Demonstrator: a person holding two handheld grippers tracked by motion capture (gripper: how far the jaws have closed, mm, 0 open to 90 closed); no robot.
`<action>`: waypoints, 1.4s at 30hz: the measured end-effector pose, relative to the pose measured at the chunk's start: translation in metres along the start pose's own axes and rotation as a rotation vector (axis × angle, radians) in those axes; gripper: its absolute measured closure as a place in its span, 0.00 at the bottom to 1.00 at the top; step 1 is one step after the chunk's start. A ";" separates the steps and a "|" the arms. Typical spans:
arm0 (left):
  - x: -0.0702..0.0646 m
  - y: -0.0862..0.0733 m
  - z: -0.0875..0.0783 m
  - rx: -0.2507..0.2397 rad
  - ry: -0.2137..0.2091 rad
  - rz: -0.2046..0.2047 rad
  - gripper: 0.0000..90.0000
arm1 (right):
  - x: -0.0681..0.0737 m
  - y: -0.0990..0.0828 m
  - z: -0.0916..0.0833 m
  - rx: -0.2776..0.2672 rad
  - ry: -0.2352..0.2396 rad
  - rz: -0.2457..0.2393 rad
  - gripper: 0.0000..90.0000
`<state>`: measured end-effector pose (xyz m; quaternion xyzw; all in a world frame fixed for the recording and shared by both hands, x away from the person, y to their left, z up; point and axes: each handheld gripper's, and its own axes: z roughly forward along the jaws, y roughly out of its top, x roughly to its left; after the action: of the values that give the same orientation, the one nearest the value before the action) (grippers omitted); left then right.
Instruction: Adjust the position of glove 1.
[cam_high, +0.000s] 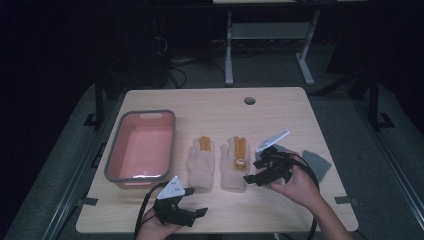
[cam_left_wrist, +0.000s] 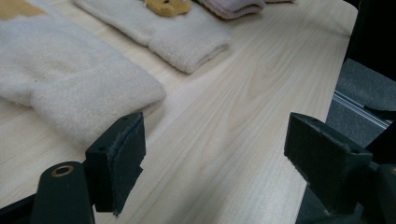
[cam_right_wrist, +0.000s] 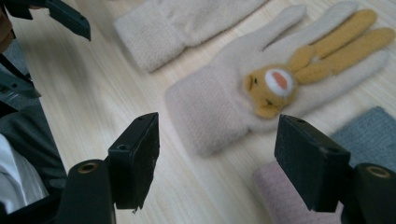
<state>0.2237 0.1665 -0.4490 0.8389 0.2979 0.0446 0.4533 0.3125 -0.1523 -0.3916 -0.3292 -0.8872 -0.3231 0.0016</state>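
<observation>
So both my tongs are wide open and empty right now: left tongs (cam_high: 196, 201) hover low by the near edge of the worktop (cam_high: 280, 107), right tongs (cam_high: 251, 170) angle at the bunny glove (cam_high: 235, 163). Probably it's for the pink tub (cam_high: 141, 145), since both gloves lie flat, cuffs toward me, easy to pinch.
</observation>
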 end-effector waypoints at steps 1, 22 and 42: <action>0.000 0.000 0.000 0.000 0.000 0.000 0.23 | 0.000 0.000 0.000 0.000 0.000 0.000 0.34; 0.000 0.000 -0.001 -0.002 -0.005 0.005 0.23 | -0.013 0.035 0.027 0.058 -0.015 -0.016 0.36; -0.002 0.000 0.000 -0.006 -0.007 0.004 0.23 | -0.020 0.053 0.051 0.102 -0.036 -0.012 0.38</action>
<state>0.2218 0.1651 -0.4481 0.8382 0.2945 0.0434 0.4570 0.3699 -0.1044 -0.4055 -0.3290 -0.9045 -0.2715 0.0005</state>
